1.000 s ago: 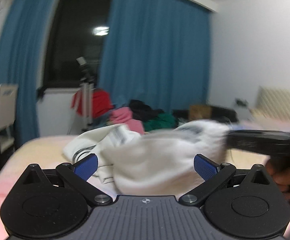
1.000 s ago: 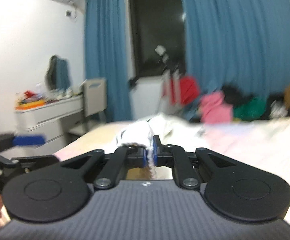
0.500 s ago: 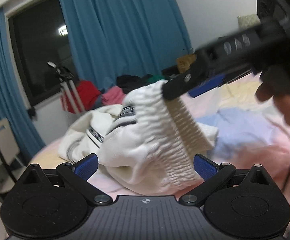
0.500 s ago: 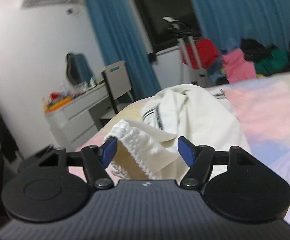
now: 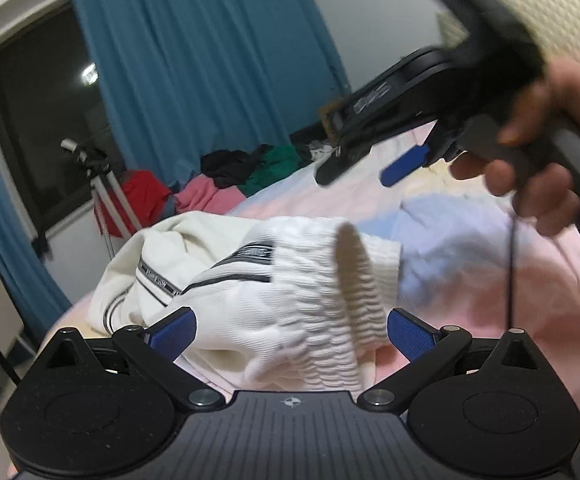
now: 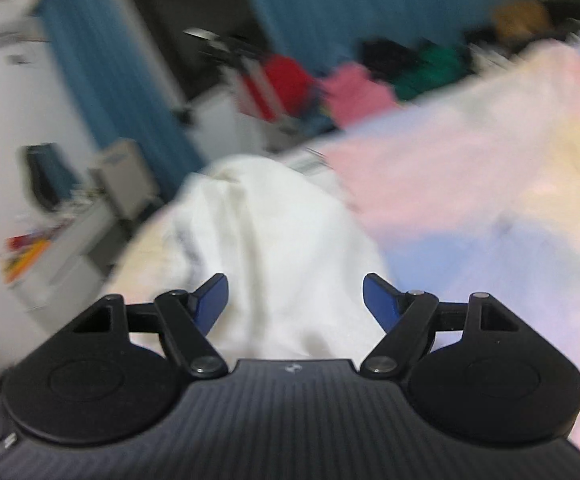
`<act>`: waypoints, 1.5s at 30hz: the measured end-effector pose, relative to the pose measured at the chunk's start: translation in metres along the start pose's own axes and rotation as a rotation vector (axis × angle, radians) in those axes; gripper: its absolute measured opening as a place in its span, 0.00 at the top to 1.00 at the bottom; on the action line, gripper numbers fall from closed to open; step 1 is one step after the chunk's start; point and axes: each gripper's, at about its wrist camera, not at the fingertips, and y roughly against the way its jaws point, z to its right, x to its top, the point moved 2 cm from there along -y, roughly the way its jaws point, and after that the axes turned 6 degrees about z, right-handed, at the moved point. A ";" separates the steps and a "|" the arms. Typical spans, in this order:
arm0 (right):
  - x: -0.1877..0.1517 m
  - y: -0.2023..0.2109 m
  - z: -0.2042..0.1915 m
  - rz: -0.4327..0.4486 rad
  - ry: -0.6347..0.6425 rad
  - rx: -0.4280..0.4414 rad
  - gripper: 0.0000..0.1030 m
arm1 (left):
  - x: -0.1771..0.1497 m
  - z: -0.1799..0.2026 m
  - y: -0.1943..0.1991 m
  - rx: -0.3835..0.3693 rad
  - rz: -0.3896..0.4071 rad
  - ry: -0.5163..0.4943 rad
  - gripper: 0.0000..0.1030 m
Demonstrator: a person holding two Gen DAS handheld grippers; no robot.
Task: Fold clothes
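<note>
A white garment [image 5: 249, 292] with dark striped trim and a ribbed hem lies crumpled on the pastel bed sheet [image 5: 490, 248]. My left gripper [image 5: 292, 330] is open, its blue pads wide apart on either side of the ribbed hem without pressing it. In the left wrist view my right gripper [image 5: 364, 170] hangs above and to the right of the cloth, held by a hand [image 5: 530, 168]. In the right wrist view, my right gripper [image 6: 294, 300] has its jaws opening over the white garment [image 6: 273, 240], and nothing is pinched between the pads.
A heap of red, pink, green and black clothes [image 5: 225, 184] lies beyond the bed's far edge, beside a tripod [image 5: 101, 184]. Blue curtains [image 5: 209, 80] frame a dark window. A white dresser [image 6: 69, 240] and a chair [image 6: 125, 176] stand at the left.
My right gripper went from shut on the white ribbed edge to wide open and let it go. The cloth sank onto the bed. Both views rolled and dipped.
</note>
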 end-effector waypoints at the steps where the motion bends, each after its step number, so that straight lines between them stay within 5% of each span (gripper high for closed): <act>1: -0.002 -0.003 0.006 -0.011 -0.016 -0.040 0.25 | -0.001 0.003 -0.003 0.004 0.003 -0.016 0.01; 6: -0.011 -0.013 0.031 -0.054 -0.085 -0.178 0.26 | 0.002 0.012 -0.035 0.166 -0.022 -0.034 0.01; 12: -0.016 -0.018 0.043 -0.067 -0.115 -0.236 0.26 | -0.001 -0.053 -0.034 0.409 -0.013 0.269 0.01; 17: -0.015 -0.021 0.026 -0.078 -0.057 -0.163 0.26 | -0.011 -0.123 -0.005 0.648 -0.008 0.448 0.01; 22: -0.028 -0.024 0.001 -0.135 0.064 -0.086 0.26 | -0.043 -0.205 0.011 0.766 -0.144 0.609 0.01; 27: -0.057 -0.039 -0.032 -0.242 0.199 0.045 0.28 | -0.097 -0.265 0.016 0.683 -0.378 0.825 0.06; 30: -0.073 -0.047 -0.048 -0.276 0.268 0.070 0.28 | -0.118 -0.264 0.037 0.626 -0.431 0.961 0.08; 38: -0.067 -0.049 -0.045 -0.212 0.138 0.095 0.33 | -0.110 -0.225 0.090 0.504 -0.356 1.004 0.07; 45: -0.062 -0.042 -0.073 -0.005 0.297 0.044 0.33 | -0.091 -0.215 0.084 0.484 -0.265 0.984 0.07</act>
